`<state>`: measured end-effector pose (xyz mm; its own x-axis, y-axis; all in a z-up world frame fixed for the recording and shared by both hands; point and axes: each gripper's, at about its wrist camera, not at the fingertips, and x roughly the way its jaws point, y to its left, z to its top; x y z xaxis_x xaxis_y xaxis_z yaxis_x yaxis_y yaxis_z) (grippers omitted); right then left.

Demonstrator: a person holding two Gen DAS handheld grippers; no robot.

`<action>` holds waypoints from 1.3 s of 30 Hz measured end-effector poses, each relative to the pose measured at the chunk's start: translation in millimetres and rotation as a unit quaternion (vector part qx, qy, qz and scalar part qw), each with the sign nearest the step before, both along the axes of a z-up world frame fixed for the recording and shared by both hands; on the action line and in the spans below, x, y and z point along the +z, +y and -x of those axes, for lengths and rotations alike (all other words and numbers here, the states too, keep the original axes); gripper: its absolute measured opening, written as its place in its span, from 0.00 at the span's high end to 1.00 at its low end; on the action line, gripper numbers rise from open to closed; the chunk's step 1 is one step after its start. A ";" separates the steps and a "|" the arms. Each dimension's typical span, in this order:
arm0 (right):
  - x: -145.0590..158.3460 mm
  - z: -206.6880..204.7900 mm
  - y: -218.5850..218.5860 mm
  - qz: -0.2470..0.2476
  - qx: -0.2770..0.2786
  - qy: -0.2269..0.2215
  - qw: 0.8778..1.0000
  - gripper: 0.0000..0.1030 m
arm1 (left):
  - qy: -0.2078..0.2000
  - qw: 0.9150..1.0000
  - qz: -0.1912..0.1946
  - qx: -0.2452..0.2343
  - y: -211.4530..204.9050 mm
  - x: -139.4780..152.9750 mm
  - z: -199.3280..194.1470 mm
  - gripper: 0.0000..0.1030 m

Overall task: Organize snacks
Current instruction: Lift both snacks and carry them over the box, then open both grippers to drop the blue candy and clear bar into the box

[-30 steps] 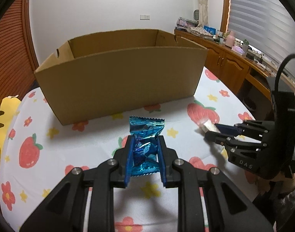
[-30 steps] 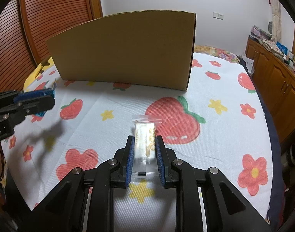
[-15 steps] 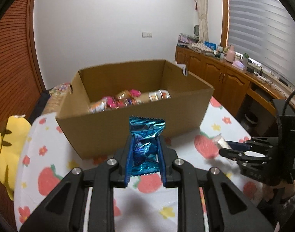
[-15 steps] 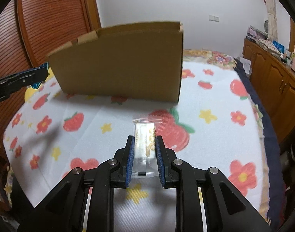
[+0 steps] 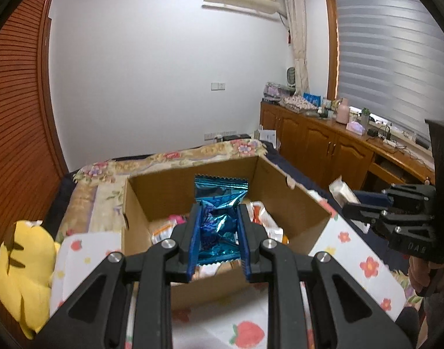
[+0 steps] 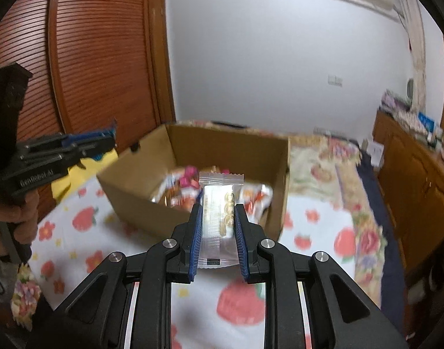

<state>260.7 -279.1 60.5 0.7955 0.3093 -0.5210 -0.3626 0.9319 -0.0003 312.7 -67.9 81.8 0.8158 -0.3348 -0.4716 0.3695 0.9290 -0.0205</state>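
Above the near wall of the box [image 5: 193,186], the left gripper [image 5: 218,212] is clamped on a crinkled blue packet [image 5: 219,203], whose top edge stands up past the blue pads [image 5: 193,238]. Inside the box lie more snacks [image 5: 262,221] in orange, pink and white wrappers. The box stands on a cloth [image 5: 245,328] printed with strawberries and flowers, and a yellow plush [image 5: 21,264] lies at the left edge of that cloth.

To the right in the left wrist view, the right gripper [image 5: 348,208] reaches in from the side, a hand [image 5: 422,270] below it. It is closed on a clear packet [image 6: 219,221] with a white and gold bar inside. The right wrist view shows this packet upright between the pads [image 6: 195,238], in front of the box's near corner [image 6: 193,151] and over the cloth [image 6: 76,232]. Parts of that view are blurred. At its left edge the left gripper [image 6: 113,138] shows side-on, held by a hand [image 6: 15,212], with a sliver of blue at its tip.
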 end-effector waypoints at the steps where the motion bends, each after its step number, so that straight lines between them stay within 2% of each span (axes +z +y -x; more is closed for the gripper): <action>1: 6.3 -3.5 2.0 0.001 0.002 -0.006 1.000 0.81 | -0.004 1.000 -0.001 0.000 1.2 3.4 -5.0 0.80; 5: 28.8 -19.7 14.1 0.001 0.013 -0.030 0.999 0.81 | -0.005 1.000 0.000 0.000 5.1 4.6 -23.6 0.79; 10: 33.0 -36.4 27.5 0.002 0.025 -0.041 0.999 0.81 | 0.014 1.000 0.000 0.006 9.3 -12.2 -47.7 0.79; 21: -1.5 -78.1 48.8 0.010 0.040 -0.009 0.999 0.81 | 0.062 0.998 -0.001 0.020 11.3 -55.4 -84.6 0.79; 39: -57.3 -126.2 56.9 0.010 0.026 0.066 0.997 0.81 | 0.097 0.995 -0.006 0.029 0.5 -82.7 -107.1 0.79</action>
<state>386.8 -222.2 3.2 0.7029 0.3359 -0.6269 -0.4081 0.9124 0.0313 419.8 -67.5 -0.9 0.7265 -0.2826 -0.6263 0.3052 0.9494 -0.0744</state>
